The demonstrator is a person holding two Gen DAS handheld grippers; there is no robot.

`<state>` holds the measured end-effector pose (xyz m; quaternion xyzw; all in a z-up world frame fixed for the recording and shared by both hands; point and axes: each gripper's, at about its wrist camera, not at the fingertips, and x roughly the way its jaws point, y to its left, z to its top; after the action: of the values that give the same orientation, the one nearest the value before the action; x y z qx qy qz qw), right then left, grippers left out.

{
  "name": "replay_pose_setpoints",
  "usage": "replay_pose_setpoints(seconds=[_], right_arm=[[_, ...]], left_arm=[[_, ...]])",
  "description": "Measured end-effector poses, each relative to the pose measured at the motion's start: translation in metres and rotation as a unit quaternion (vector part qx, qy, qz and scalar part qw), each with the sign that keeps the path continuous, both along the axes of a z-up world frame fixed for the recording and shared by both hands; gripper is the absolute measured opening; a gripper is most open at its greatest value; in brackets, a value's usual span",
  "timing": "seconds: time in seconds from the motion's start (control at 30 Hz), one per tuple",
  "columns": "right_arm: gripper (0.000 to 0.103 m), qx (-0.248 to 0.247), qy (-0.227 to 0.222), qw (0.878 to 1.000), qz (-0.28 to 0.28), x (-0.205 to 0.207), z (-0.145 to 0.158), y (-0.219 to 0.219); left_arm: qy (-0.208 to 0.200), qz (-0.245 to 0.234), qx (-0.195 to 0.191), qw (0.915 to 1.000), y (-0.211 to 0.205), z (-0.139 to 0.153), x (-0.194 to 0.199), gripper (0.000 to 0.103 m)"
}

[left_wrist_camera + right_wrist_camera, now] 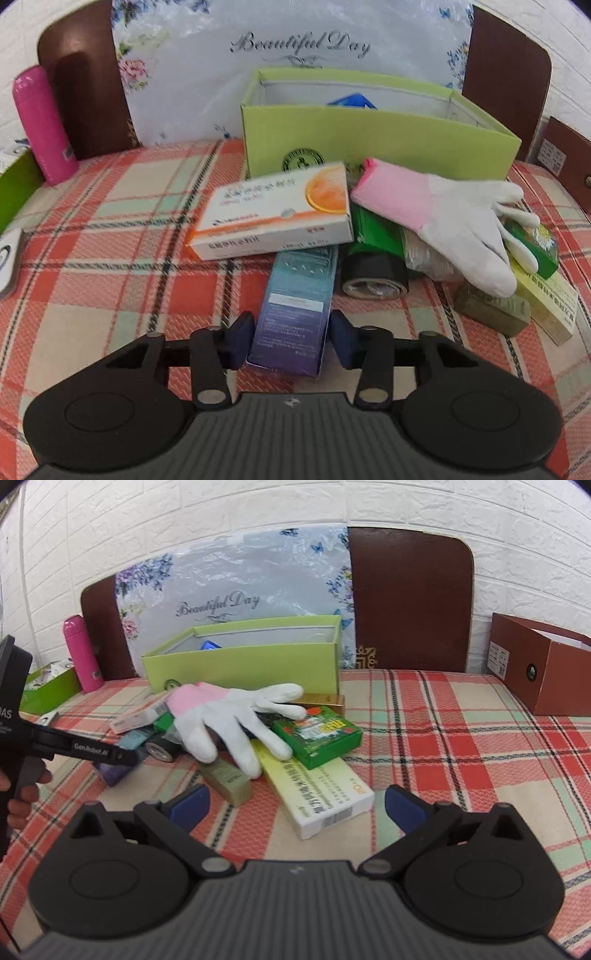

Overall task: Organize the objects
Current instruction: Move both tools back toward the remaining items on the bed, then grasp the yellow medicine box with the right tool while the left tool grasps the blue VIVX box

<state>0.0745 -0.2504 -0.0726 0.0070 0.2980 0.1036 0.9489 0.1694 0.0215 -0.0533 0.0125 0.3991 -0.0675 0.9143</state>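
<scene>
The left gripper (291, 338) is sitting low over the checked cloth (110, 280), and its two blue pads are pressing on the sides of a long blue and purple box (295, 314). That box is lying flat on the cloth, with its far end tucked under a white and orange box (273, 218). Next to it, a pink and white glove (443, 221) is lying on a pile of small boxes and a black tape roll (373, 277). A green open box (369, 133) is standing behind the pile. The right gripper (297, 806) is hanging spread wide with nothing in it, just over a yellow and white box (317, 794).
</scene>
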Motion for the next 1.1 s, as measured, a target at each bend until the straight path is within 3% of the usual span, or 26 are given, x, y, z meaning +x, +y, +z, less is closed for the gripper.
replay_pose_setpoints(seconds=[0.07,0.3,0.33,0.4,0.53,0.63,0.8,1.0,1.1], right_arm=[[0.089,-0.006,0.016,1.0,0.001,0.012,-0.006,-0.006],[0.09,-0.052,0.036,0.995,0.071,0.053,-0.036,0.004],[0.084,-0.06,0.048,0.995,0.072,0.057,-0.04,0.006],[0.072,-0.044,0.055,0.996,0.059,0.052,-0.039,0.005],[0.071,-0.039,0.095,0.994,0.021,0.02,-0.029,0.007],[0.066,-0.027,0.113,0.992,0.047,-0.015,-0.027,0.014],[0.071,-0.029,0.107,0.991,0.07,-0.042,-0.023,0.029],[0.079,-0.02,0.09,0.995,0.043,-0.02,-0.017,0.03],[0.079,-0.019,0.092,0.995,0.039,-0.01,-0.02,0.034]], left_arm=[[-0.005,-0.007,0.004,1.0,-0.002,0.0,-0.011,0.042],[0.011,-0.032,-0.005,0.9994,0.003,0.0,-0.071,0.042],[0.012,-0.034,-0.005,0.9994,0.004,0.0,-0.076,0.042],[0.015,-0.034,-0.008,0.9993,0.004,0.001,-0.079,0.041],[0.021,-0.041,-0.004,0.9989,0.0,0.002,-0.083,0.041],[0.02,-0.058,-0.004,0.9981,-0.007,0.003,-0.089,0.042],[0.011,-0.064,-0.008,0.9979,-0.017,0.002,-0.084,0.052],[0.0,-0.049,-0.012,0.9987,-0.028,0.004,-0.059,0.064],[0.002,-0.043,-0.01,0.999,-0.033,0.002,-0.051,0.065]])
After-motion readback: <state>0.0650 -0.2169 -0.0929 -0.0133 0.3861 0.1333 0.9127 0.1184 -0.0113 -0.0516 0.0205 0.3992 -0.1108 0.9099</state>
